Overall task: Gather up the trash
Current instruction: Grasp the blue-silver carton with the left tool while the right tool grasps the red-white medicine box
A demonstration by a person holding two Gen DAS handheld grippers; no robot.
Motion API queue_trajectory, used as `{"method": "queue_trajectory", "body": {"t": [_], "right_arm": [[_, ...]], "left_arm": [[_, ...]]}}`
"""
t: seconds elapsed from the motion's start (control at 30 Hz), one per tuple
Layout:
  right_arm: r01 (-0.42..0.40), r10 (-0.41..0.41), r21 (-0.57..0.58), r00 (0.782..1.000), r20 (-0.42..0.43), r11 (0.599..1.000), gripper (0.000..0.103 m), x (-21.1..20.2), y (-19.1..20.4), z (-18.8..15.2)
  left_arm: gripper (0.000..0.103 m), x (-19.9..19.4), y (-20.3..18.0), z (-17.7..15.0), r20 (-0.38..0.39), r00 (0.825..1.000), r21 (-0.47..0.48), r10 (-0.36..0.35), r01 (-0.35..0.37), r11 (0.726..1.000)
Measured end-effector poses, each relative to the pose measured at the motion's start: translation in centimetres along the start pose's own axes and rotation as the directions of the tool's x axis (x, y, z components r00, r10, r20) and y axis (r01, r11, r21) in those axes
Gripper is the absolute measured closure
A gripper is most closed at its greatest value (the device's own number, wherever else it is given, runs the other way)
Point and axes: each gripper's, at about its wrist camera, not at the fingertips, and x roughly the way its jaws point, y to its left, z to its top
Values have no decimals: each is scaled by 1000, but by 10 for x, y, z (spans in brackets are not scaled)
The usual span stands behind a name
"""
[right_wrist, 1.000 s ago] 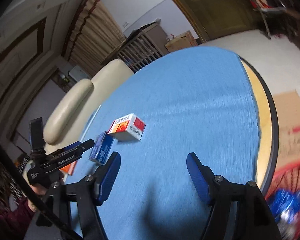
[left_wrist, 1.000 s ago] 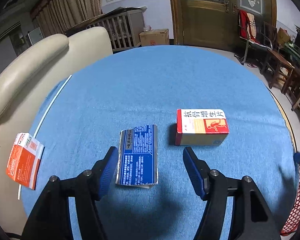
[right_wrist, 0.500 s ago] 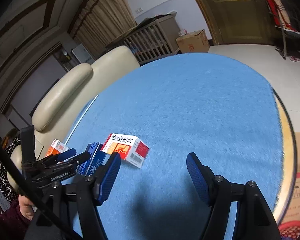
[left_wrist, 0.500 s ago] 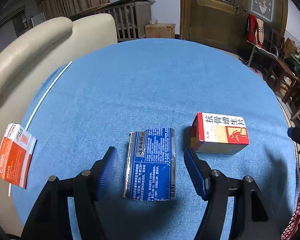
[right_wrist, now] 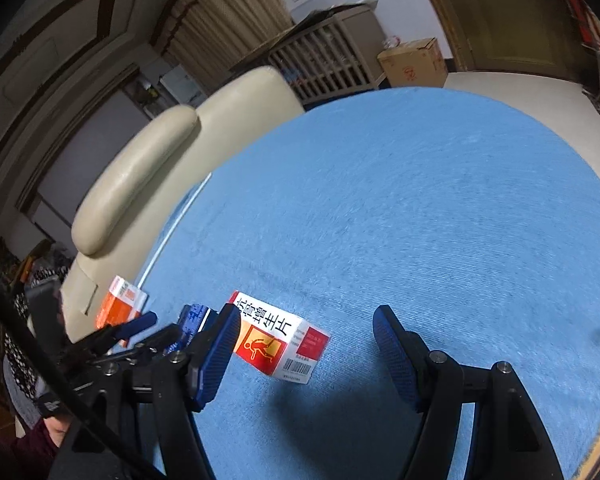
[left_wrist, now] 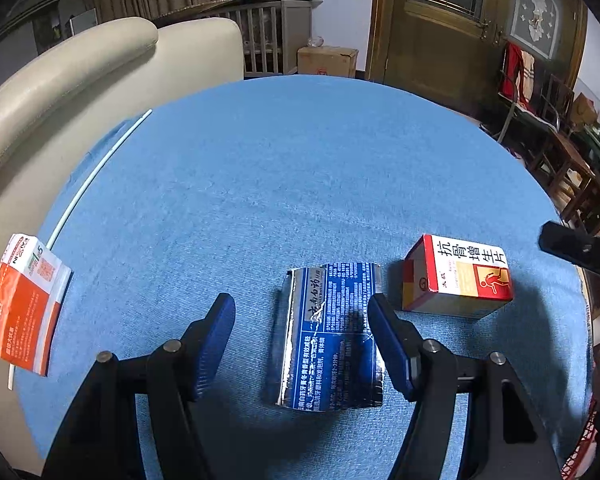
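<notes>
While hovering low over the blue surface, straddles the flattened blue carton with the left claw, spread wide and gripping nothing, with one finger overlapping the carton's right edge in view and the other well off its left edge, so probably not centred yet. Cannot tell whether touching the carton. Lies flat and crumpled near the close rim, silver seam up, hence likely needs a pinch across the width, not a scoop. Points the right claw at the red-and-white medicine box, also spread wide and empty, with the box off-centre toward the left finger and partly behind it. Sits just beside the carton, on its right, apart by a thin gap; rigid and full-shaped, so probably easy to clamp on the long sides. Looks like lining up a two-handed pickup, one piece each, to save a trip. Leaves the orange box at the left rim, partly overhanging toward the cream sofa, beside a thin white rod along the edge; could be knocked off if brushed. Shows a bit of red mesh at lower right, maybe the bin, too cropped to say. Judged early in the task, with all three pieces on the surface.
</notes>
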Motion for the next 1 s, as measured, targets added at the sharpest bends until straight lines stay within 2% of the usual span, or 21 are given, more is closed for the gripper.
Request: {"method": "queue_trajectory", "body": {"t": [0.3,0.5,0.73,1.0], "right_arm": [[-52,39,-97,990,-137,994,31,25,23,-10],[-31,-15,-220,979,-203,975,31,31,47,-31],[57,-122,-324,975,-184,944,31,37,64,-40],[83,-127,-306,984,-126,948,31,10,55,-38]], "left_arm": [[34,-9,4,-4,2,1000,19,-7,7,1000],[34,-22,13,-6,16,1000,13,3,-3,1000],[34,-39,18,-8,32,999,12,13,-14,1000],[33,-53,16,-12,39,999,25,3,-4,1000]]}}
